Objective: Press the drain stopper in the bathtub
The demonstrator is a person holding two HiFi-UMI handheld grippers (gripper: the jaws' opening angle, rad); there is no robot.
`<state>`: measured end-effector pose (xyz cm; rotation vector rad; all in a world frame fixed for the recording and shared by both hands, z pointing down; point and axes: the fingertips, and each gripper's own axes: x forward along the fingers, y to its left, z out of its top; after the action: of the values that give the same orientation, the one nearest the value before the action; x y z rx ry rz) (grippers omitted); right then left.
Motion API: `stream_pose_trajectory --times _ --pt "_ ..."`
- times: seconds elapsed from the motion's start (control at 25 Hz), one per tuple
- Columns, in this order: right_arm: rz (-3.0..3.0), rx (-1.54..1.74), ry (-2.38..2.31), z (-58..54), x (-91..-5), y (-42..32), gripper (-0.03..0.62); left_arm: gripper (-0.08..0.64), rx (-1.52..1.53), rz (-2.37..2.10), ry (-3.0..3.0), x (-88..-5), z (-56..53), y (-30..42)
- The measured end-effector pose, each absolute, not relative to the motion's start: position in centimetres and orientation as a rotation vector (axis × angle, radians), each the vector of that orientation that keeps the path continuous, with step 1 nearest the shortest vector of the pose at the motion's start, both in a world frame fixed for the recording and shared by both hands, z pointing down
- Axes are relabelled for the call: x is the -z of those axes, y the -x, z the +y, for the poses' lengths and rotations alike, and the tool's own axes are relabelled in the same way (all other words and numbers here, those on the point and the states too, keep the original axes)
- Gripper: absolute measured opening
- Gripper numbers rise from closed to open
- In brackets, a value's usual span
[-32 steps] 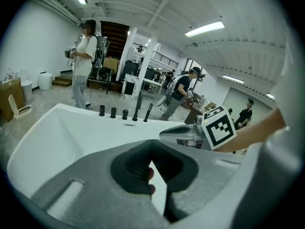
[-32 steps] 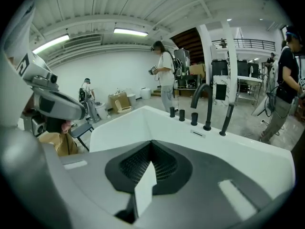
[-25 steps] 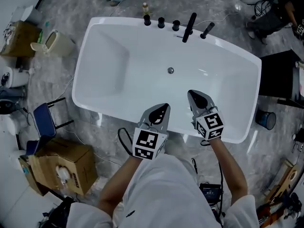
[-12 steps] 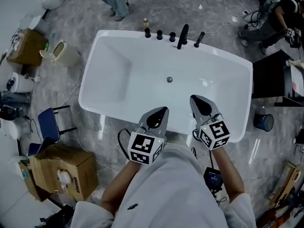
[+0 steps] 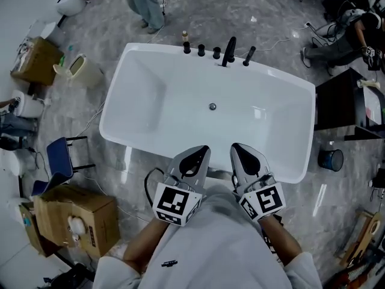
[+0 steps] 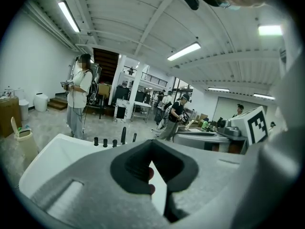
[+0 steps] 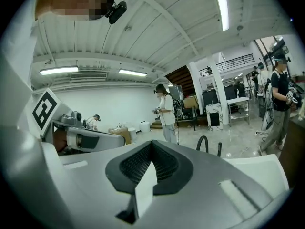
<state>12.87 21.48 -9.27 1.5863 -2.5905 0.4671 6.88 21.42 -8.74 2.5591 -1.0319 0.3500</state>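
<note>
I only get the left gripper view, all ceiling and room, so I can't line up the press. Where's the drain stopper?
Observer: Head view shows the stopper mid-floor in the tub.
Operator: How near am I?
Observer: The left gripper is over the tub's near rim, well short of the stopper.
Operator: And the other side?
Observer: The right gripper is beside it, jaws together and empty.

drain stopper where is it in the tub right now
In the head view, the drain stopper sits on the bathtub floor near the middle, in front of the black faucet on the far rim.
</note>
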Motion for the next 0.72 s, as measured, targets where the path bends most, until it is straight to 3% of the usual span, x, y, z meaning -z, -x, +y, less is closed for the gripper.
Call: stream_pose_trajectory --times 0.72 --pt "-2.557 -0.477 -1.722 24.8 8.9 -12.5 -0.006 -0.002 -0.403 -1.044 -2.580 7.3 23.3 -7.5"
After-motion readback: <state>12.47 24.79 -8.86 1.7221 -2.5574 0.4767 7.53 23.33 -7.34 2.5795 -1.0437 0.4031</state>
